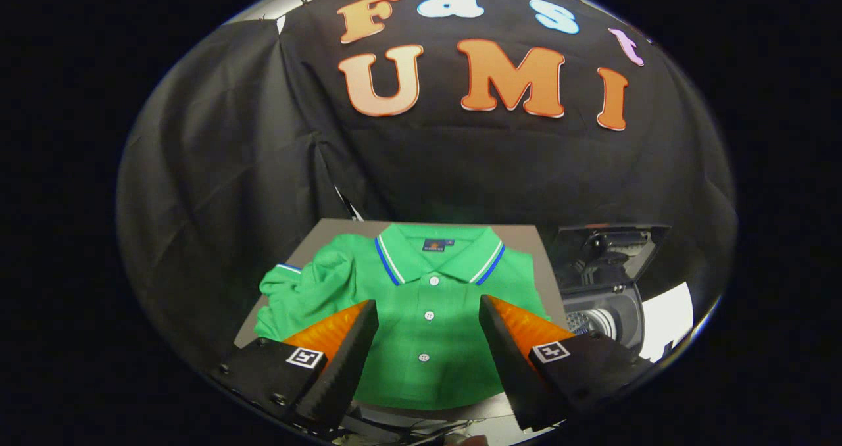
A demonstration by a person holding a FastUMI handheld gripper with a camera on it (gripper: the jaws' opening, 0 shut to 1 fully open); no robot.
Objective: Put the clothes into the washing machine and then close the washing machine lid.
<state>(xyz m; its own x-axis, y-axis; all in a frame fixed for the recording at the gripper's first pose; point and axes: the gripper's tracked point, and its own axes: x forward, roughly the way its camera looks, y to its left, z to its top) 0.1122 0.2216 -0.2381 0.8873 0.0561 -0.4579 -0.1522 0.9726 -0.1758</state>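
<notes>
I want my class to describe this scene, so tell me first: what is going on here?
A person is holding a gripper over a green polo shirt that lies folded on a table. The gripper's fingers are open, one on each side of the shirt's button strip, and not pressing on it. The washing machine stands beside the table on the right finger's side, with its lid up. So the shirt has not yet been picked up, and the machine is ready to take it.
</notes>
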